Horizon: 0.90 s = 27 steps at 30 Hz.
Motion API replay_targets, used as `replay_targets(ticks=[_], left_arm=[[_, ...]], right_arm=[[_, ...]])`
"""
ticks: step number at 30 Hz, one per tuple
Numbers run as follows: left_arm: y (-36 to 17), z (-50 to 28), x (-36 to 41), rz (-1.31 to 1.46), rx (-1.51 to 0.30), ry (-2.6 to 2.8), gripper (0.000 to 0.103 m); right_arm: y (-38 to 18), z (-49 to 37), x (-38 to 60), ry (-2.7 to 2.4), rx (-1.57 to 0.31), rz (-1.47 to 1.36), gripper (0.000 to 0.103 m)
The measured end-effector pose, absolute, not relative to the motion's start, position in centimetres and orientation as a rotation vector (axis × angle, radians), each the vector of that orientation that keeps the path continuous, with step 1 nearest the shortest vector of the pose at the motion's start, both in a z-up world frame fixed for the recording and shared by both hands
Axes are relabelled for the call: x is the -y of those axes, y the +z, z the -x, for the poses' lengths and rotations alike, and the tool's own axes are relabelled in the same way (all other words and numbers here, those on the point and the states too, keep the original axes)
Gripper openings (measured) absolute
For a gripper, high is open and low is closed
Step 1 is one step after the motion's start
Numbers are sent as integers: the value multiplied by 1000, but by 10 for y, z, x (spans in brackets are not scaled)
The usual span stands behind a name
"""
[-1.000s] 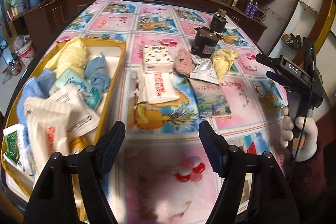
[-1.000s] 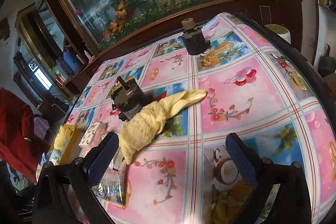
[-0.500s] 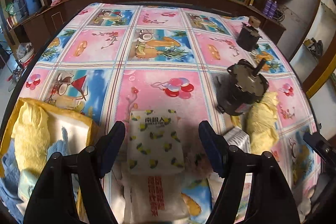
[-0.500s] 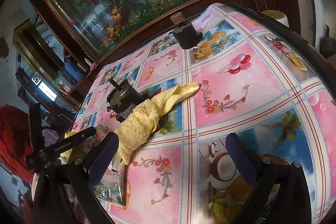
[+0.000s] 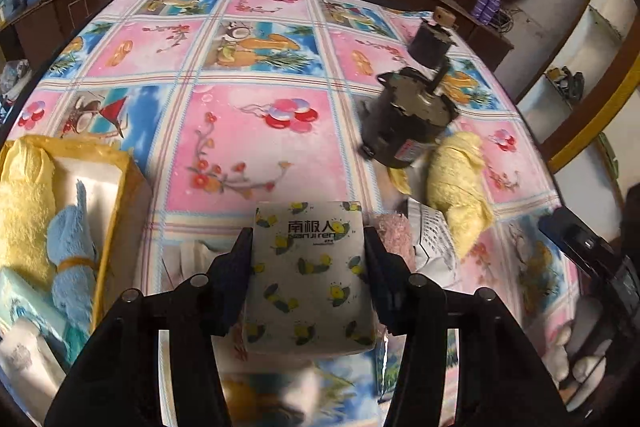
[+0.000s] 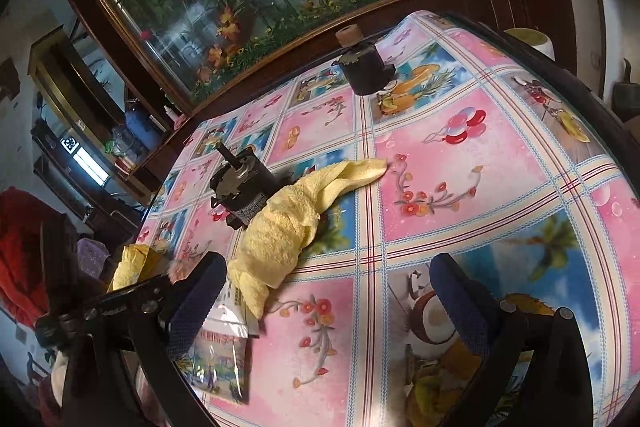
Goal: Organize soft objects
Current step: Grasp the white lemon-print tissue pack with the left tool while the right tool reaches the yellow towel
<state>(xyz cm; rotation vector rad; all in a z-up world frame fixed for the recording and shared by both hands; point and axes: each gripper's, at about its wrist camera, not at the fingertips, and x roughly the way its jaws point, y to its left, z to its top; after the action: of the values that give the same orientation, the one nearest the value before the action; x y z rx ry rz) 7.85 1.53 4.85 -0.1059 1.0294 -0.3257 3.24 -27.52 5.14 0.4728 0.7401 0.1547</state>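
Lemon-print tissue pack (image 5: pixel 310 277) sits between the left gripper (image 5: pixel 308 267) pads, both touching its sides, on the fruit-print counter (image 5: pixel 248 147). Yellow box (image 5: pixel 120 203) of towels just left. Right gripper (image 6: pixel 332 303) spread wide, empty, near yellow towel (image 6: pixel 288 227) beside black motor (image 6: pixel 242 187).

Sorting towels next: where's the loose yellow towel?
Right wrist view, left of centre: the yellow towel lies on the tablecloth against the black motor.
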Motion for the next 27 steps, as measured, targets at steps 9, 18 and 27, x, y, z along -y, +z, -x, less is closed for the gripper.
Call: replay_targets(ticks=[9, 18, 27], left_arm=[[61, -18, -33, 141, -1024, -409, 58], [36, -3, -6, -11, -980, -316, 75], [31, 8, -9, 70, -973, -390, 51]], right_arm=[[50, -31, 276, 147, -738, -463, 103], [51, -31, 276, 152, -742, -455, 103], [62, -6, 359, -18, -605, -664, 103]])
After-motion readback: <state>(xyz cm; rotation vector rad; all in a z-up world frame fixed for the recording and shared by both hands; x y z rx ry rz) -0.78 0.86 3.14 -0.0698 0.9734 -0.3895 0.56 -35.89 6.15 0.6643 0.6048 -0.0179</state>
